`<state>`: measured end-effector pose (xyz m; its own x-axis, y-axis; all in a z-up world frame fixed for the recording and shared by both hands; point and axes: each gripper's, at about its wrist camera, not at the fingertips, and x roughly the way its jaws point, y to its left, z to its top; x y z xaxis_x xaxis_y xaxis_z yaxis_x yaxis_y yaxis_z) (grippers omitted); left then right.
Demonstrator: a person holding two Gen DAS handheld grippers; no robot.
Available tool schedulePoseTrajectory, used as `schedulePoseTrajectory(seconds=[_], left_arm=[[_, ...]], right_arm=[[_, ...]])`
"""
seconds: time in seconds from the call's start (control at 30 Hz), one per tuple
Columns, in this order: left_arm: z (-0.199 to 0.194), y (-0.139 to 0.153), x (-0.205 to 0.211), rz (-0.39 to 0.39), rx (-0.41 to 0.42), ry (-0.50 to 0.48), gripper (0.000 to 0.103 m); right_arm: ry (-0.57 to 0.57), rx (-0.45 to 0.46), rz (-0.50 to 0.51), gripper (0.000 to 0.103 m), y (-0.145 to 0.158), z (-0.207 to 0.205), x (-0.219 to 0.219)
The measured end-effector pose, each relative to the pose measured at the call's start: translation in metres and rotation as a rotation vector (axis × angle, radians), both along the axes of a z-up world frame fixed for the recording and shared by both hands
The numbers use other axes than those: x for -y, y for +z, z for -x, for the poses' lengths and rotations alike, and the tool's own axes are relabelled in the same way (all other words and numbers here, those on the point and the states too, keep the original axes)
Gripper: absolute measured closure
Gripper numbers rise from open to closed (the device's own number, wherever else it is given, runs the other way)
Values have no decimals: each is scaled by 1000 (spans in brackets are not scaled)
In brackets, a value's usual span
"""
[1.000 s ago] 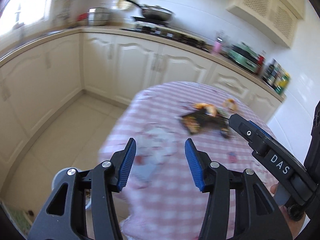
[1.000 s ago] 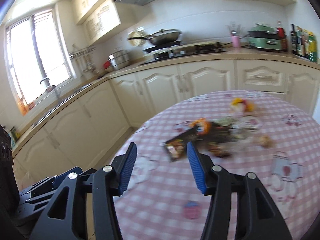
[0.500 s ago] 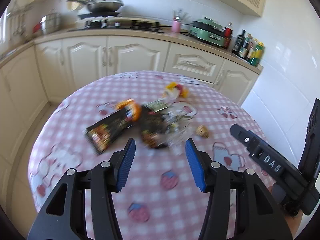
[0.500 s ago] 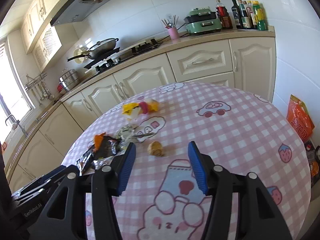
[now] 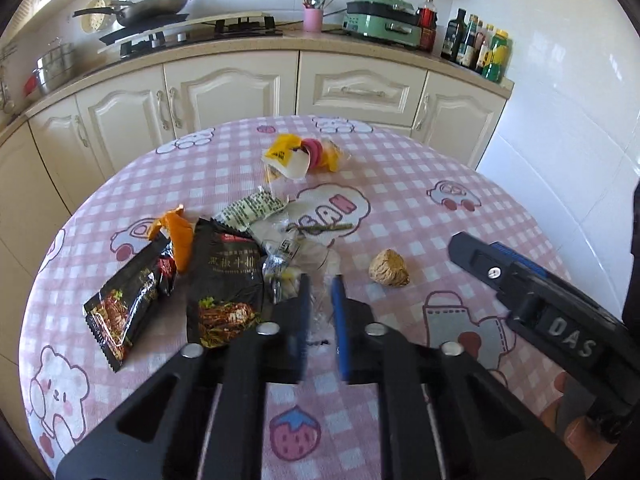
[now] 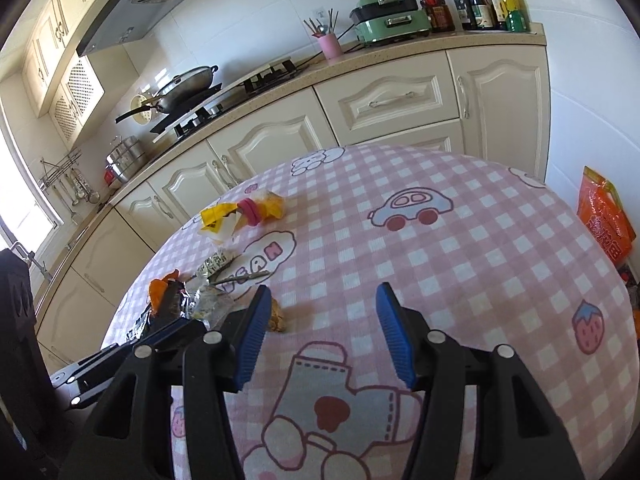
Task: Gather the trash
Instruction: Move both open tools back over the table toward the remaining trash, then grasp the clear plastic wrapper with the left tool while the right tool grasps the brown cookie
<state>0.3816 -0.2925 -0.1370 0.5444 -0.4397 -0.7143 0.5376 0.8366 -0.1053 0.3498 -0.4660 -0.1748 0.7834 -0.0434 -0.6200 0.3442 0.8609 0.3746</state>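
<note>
Trash lies in a heap on the round pink-checked table: two black snack packets, an orange wrapper, a green-and-white sachet and a clear plastic wrapper. Farther back sit yellow and pink wrappers. A brown crumpled ball lies apart on the right. My left gripper is closing, its blurred pads nearly together on the clear wrapper's near edge. My right gripper hovers open over bare cloth, with the brown ball just left of its left finger.
Cream cabinets and a counter curve behind the table, carrying a stove with a wok, a pink utensil cup, a green cooker and bottles. An orange bag stands on the floor beyond the table's right edge.
Both grippers swung from the table's left side to over it, closer to the trash. The left jaws went from wide open to nearly together on the clear wrapper. The right jaws stayed open.
</note>
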Motion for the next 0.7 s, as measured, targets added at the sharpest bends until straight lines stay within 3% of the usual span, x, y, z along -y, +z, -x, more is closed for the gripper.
schedulePoseTrajectory(seconds=[0.2, 0.43, 0.47, 0.5, 0.7], left_arm=[[6, 21, -30, 151, 25, 27, 100], [5, 32, -53, 208, 44, 68, 100], [6, 32, -54, 210, 42, 70, 100], [7, 34, -57, 215, 42, 72, 100], [18, 44, -75, 222, 64, 85, 100]], right_arm=[[85, -59, 20, 49, -4, -24, -18], [151, -159, 82, 50, -13, -51, -39], [146, -162, 87, 58, -14, -52, -39], [144, -162, 89, 78, -14, -51, -39], [157, -128, 108, 78, -4, -39, -52]])
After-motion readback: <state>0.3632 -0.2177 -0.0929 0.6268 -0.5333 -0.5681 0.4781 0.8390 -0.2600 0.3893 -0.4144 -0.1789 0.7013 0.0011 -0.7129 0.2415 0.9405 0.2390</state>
